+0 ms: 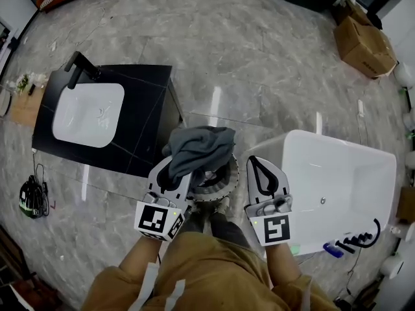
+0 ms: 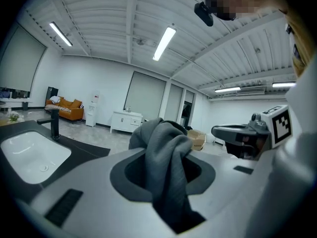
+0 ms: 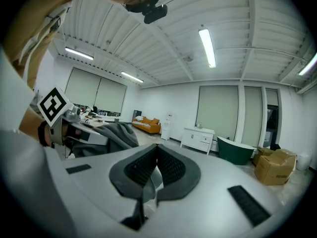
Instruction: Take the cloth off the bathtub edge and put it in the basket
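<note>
Filling the right of the head view, the white bathtub (image 1: 343,167) stands on the marble floor, and none of the rim that shows carries any cloth. At the left of that view sits the black counter (image 1: 146,115) with its white sink (image 1: 87,115). Lower centre, between the two claws and just in front of the person's feet, a round grey basket (image 1: 224,179) shows in part; how deep it is cannot be told, since the cloth covers much of it.

The grey cloth (image 1: 198,149) is bunched and lifted, overlapping the basket's upper left edge in the head view. The left claw (image 2: 166,175) pinches it: folds rise out from between the jaws and a tail drops back toward the camera. The right claw (image 3: 156,167) has its jaws pressed together with nothing between them, and it sits beside the tub's near corner.

By my judgement the first half is done, as the cloth is off the tub and in hand. Left to do: bring it down over the basket's opening and let go
</note>
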A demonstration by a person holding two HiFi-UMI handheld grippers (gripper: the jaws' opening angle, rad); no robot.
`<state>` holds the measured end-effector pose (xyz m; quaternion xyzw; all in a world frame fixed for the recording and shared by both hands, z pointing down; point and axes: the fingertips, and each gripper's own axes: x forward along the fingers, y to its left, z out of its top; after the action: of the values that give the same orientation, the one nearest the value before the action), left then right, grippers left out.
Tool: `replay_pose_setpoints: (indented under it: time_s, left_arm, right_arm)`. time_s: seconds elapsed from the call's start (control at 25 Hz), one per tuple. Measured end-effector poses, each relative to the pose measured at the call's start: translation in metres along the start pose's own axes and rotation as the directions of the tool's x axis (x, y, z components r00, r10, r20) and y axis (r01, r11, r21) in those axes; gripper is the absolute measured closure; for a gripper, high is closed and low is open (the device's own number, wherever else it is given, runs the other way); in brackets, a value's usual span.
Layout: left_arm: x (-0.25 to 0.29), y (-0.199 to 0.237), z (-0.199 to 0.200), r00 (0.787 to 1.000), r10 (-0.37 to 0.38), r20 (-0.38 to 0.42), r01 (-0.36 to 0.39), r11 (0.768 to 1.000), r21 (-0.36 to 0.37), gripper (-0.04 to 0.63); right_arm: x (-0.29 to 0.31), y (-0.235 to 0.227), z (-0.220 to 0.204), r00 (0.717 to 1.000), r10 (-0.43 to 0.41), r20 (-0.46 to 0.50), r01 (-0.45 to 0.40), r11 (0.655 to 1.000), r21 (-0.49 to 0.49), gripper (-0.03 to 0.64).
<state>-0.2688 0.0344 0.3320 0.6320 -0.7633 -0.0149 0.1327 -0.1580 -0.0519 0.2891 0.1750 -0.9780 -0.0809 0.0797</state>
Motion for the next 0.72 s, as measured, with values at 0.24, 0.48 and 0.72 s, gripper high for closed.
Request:
replay_pose_setpoints:
  time_s: [0.24,0.48,0.72]
  left_arm:
    - [0.025,0.008,-0.049,0.999,0.009,-0.04,-0.01,0.999,-0.032,0.486]
    - [0.054,0.015,-0.105,0.998,0.011,-0.057,-0.013,0.999,-0.034,0.486]
    - [0.072,0.015,-0.166,0.996,0.017,-0.085,-0.018,1.0,-0.011,0.486]
  right_arm:
    - [0.017,0.005,-0.042,0.998,0.029,-0.063,-0.029,1.0,-0.002,0.611]
    - [0.037,0.006,-0.099,0.995,0.04,-0.092,-0.04,0.999,0.0,0.611]
    - [0.043,0.021,-0.153,0.993,0.071,-0.093,-0.071,0.997,0.012,0.611]
